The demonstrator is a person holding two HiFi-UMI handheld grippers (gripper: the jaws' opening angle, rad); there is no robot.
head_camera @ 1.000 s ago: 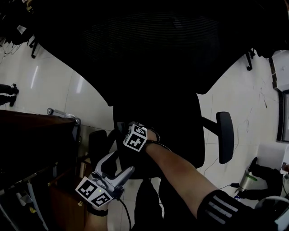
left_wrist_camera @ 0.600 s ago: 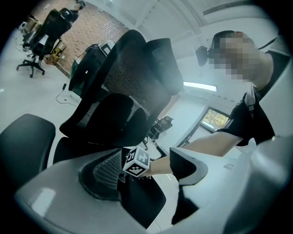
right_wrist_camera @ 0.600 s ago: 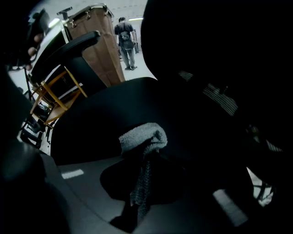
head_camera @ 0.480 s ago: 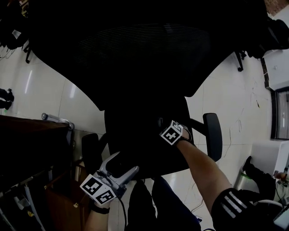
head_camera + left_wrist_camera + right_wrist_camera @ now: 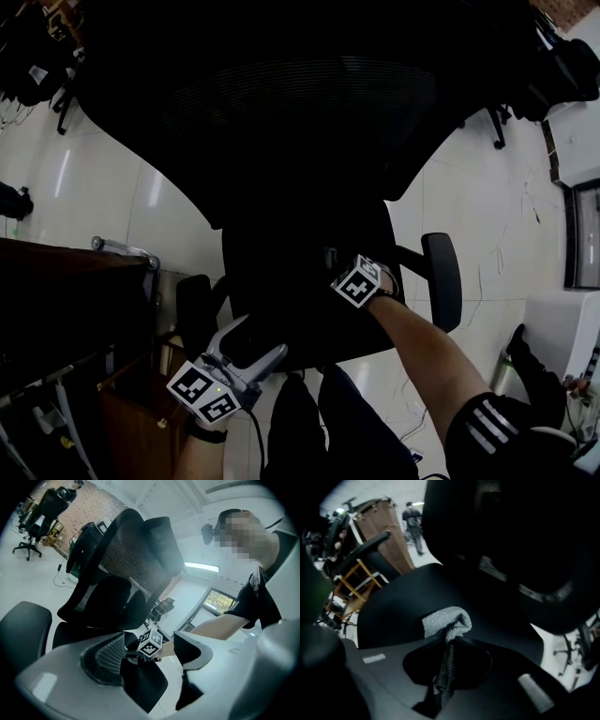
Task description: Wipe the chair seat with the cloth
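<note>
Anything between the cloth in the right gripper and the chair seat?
Nothing visible. The right gripper is shut on the cloth, whose bunched end appears to sit directly on the bare black seat.

left tongs (image 5: pixel 251 340) held low, jaws apart, empty; right arm (image 5: pixel 424 349) extended, right tongs (image 5: pixel 449 641) clamped on cloth (image 5: pixel 443 619).

Black chair (image 5: pixel 300 141) is lost in near-total shadow against the glossy, brightly lit floor (image 5: pixel 94 187); left gripper view hazy and pale, right dim and soft, both bowed at dark corners.
</note>
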